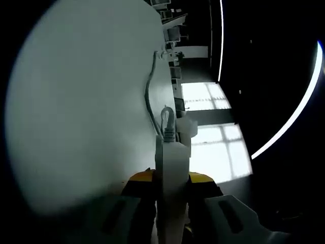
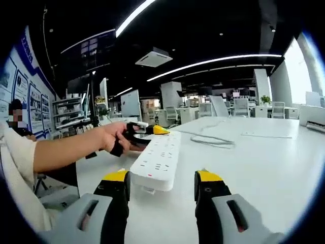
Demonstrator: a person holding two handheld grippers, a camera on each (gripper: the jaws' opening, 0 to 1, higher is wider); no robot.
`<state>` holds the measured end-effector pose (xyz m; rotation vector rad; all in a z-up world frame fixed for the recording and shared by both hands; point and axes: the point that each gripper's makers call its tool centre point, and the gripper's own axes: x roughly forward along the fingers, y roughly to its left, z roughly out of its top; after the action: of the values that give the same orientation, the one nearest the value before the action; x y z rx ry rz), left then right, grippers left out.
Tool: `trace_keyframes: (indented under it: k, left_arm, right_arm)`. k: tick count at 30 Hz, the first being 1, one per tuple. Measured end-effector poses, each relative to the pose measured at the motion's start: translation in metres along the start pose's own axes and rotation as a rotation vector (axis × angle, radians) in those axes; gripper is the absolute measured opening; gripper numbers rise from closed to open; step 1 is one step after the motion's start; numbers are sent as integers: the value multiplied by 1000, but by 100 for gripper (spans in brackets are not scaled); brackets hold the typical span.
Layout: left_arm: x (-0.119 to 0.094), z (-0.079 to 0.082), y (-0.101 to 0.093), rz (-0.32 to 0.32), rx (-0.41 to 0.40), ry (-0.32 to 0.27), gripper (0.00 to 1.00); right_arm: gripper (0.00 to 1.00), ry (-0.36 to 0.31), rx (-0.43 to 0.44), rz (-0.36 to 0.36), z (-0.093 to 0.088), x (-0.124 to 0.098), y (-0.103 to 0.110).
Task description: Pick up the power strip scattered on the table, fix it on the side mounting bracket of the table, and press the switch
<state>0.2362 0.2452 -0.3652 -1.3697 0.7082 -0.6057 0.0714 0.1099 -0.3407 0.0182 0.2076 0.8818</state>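
The white power strip [image 2: 157, 160] is lifted just above the table [image 2: 264, 168], near its left edge, with its cable [image 2: 210, 140] trailing across the tabletop toward the far side. The left gripper [image 2: 144, 133], held in a person's hand [image 2: 112, 137], is clamped on the strip's far end; in the left gripper view the strip [image 1: 171, 183] stands on edge between those jaws. The right gripper [image 2: 161, 184] sits just at the strip's near end, jaws spread apart and holding nothing, the strip's end between their yellow tips.
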Motion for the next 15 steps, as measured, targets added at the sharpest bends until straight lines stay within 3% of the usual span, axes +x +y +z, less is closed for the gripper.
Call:
trace_keyframes:
  k: [10, 15]
  left_arm:
    - [-10, 6, -6, -27, -1, 52, 26]
    - [-21, -5, -15, -74, -18, 102, 26]
  right_arm:
    - [45, -18, 3, 24, 3, -14, 1]
    - [45, -1, -6, 81, -1, -17, 11]
